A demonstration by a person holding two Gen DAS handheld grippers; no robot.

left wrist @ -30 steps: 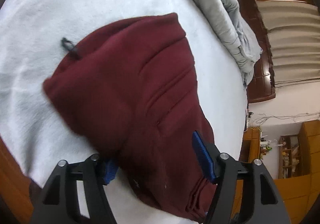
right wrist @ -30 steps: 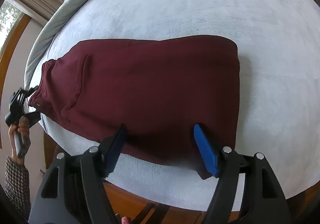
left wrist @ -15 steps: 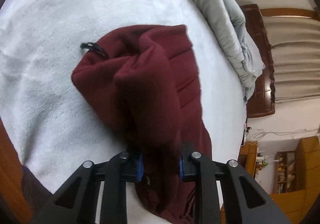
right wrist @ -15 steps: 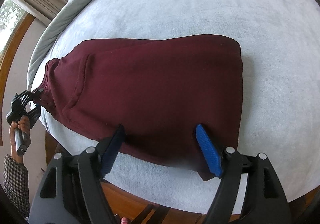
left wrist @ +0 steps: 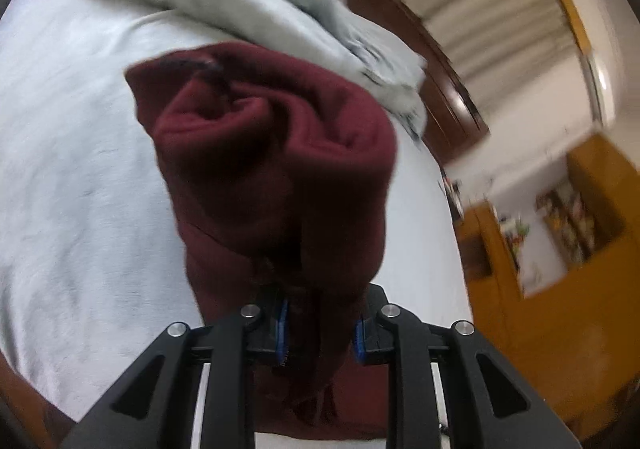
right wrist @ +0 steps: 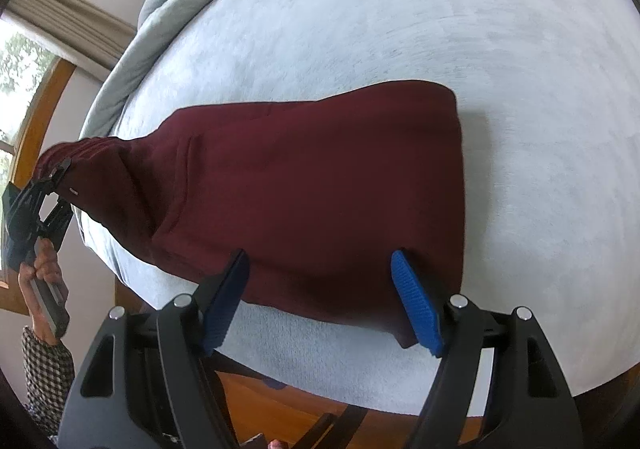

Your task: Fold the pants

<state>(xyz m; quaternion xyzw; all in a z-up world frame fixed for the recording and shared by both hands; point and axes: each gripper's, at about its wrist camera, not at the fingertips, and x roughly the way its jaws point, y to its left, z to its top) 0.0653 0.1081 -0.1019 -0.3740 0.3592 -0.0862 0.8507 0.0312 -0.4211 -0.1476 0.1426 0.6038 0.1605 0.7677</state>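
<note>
- Pants [right wrist: 304, 185] — maroon, spread on the pale bed [right wrist: 400, 29], waistband end lifted off it
- Left tongs [left wrist: 320, 333] clamped on the bunched waistband
- Right tongs [right wrist: 320, 301] spread wide over the near edge — gripping nothing

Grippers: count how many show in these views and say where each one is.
2. The left gripper is shut on the waistband end of the dark red pants, raised off the bed. The right gripper stands open over the pants' near edge.
</note>
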